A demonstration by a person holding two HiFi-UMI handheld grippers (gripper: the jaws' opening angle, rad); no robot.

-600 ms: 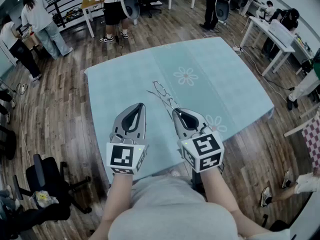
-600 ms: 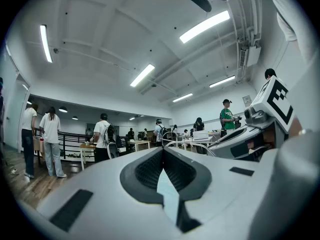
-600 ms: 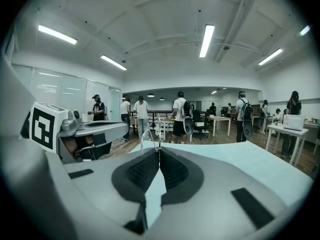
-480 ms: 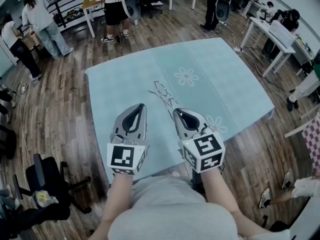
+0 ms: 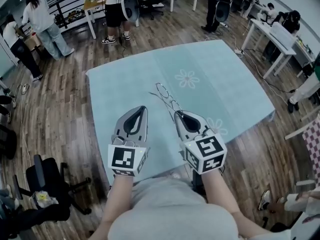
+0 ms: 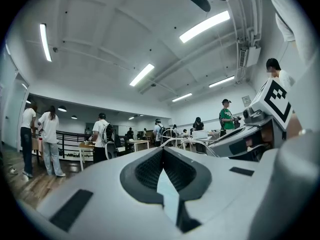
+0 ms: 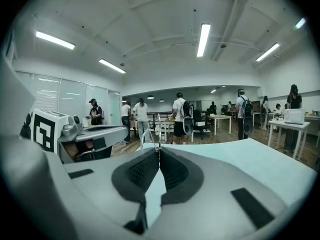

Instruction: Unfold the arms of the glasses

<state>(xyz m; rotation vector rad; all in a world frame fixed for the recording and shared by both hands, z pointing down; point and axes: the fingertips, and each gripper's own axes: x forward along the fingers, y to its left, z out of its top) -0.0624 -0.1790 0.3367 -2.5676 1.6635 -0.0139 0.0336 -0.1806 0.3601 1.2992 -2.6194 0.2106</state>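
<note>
Thin wire-framed glasses stick out up and to the left from the tip of my right gripper, over the teal flowered tablecloth. The right jaws are shut on one end of the frame; in the right gripper view the wire rises just past the closed tips of my right gripper. Beside it, to the left, my left gripper is shut with nothing in it. The left gripper view shows the closed tips of my left gripper, with the glasses' wire loops and the right gripper's body to its right.
The table's near edge lies just below both grippers. A black office chair stands on the wooden floor at lower left. Several people stand at desks beyond the table, and a white desk is at upper right.
</note>
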